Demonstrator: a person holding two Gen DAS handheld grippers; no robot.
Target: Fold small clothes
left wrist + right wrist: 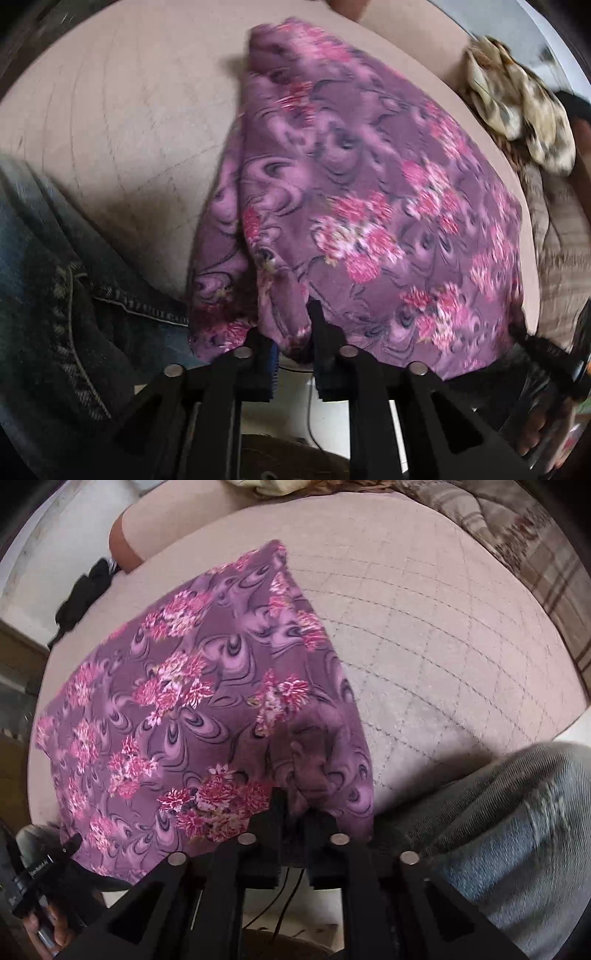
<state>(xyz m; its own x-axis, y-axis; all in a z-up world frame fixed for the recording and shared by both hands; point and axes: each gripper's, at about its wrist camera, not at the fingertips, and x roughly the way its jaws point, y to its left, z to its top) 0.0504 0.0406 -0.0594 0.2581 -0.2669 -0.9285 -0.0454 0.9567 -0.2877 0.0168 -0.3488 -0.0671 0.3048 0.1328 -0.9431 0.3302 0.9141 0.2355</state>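
The purple floral-print cloth garment [362,206] lies on the round beige quilted cushion [122,122], its near hem at six o'clock pinched between the narrow jaws of the left gripper [293,332] and right gripper [293,812]. Keep both corners level and taut, I judge. The left view alone shows leopard-print fabric [517,103] at two o'clock.

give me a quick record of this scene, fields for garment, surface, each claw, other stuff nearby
garment: purple floral-print cloth, spread on the surface, near edge lifted
surface: beige quilted cushion
left claw: pinching the cloth's near hem at one corner
right claw: pinching the near hem at the other corner
nearby: person's blue denim leg; leopard-print fabric past the cushion's edge
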